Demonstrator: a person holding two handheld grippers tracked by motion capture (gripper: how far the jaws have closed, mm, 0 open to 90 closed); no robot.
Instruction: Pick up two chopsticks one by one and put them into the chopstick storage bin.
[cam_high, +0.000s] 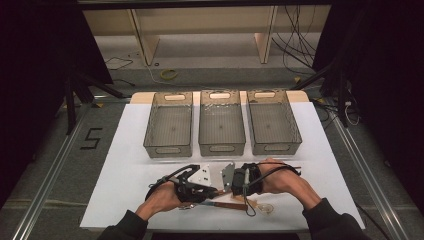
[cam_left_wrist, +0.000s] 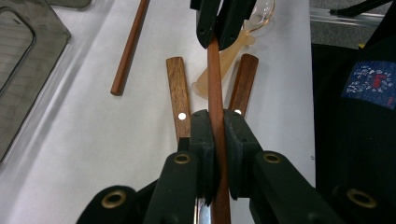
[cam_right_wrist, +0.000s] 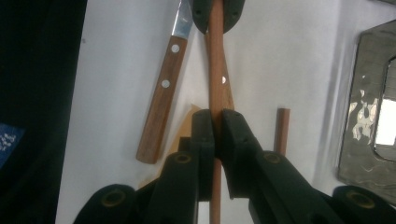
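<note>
**Both grippers clamped on one wooden chopstick, bins not yet filled**

The white table (cam_high: 125, 165) is the landmark. At its far edge stand three grey mesh bins (cam_high: 221, 129), side by side, all empty by the look of them, so I judge the sorting has barely begun.

At the near edge, the left gripper (cam_left_wrist: 218, 135) and right gripper (cam_right_wrist: 215, 133) face each other, each with jaws pressed shut on the same wooden chopstick (cam_left_wrist: 215, 84), held above the surface.

Beneath it lie two wooden-handled knives (cam_left_wrist: 178, 95), a translucent plastic spoon (cam_left_wrist: 233, 51) and a second chopstick (cam_left_wrist: 130, 46), all close together.

Open room lies between the utensils and the bins; the near table edge is just behind the hands.
</note>
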